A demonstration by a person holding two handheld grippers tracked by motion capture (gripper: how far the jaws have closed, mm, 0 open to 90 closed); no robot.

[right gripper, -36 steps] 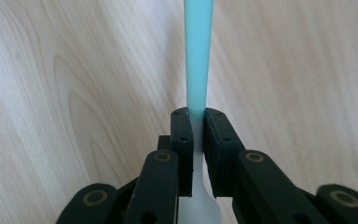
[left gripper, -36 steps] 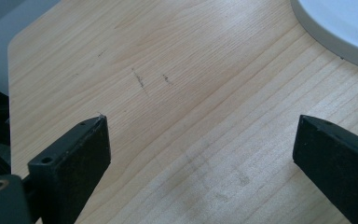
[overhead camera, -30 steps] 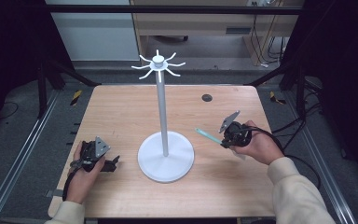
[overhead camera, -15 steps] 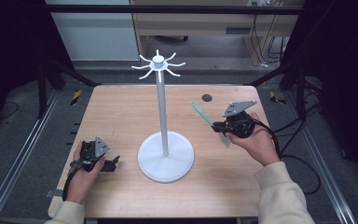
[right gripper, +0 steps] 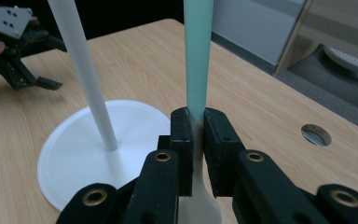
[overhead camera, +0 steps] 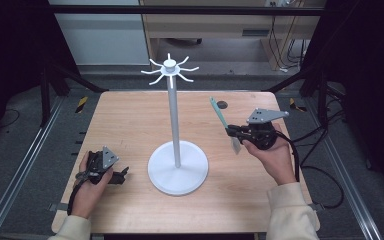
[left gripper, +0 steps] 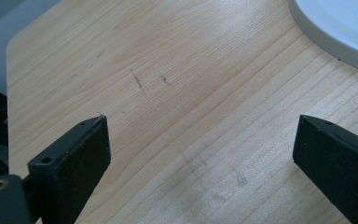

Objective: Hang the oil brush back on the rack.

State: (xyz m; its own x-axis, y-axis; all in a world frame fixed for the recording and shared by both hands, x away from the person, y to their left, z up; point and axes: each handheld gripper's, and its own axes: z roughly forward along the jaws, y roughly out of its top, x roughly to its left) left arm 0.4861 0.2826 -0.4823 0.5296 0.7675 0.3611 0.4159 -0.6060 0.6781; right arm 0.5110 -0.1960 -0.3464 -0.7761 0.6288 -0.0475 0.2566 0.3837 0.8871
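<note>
Lower left of frame, my left gripper (overhead camera: 122, 175) rests idle on the tabletop (overhead camera: 130, 120), jaws spread wide. Center, the white stand (overhead camera: 175, 125) has bare hooks, so hanging is left to do. Right of center, my right gripper (overhead camera: 230, 131) pinches the spatula (overhead camera: 219, 114): mint handle, whitish blade, lifted, tilted toward the stand.

This looks like a lab or test room set up for recording, not a home. The bare wooden worktop (overhead camera: 130, 125) stands inside a frame of black struts (overhead camera: 50, 85) and metal rails (overhead camera: 25, 170), with black drapes at both sides. Loose cables (overhead camera: 330, 175) trail over the grey carpeted floor (overhead camera: 25, 125), a power strip (right gripper: 349, 58) lies there, and plain office furniture (overhead camera: 205, 25) stands behind.
</note>
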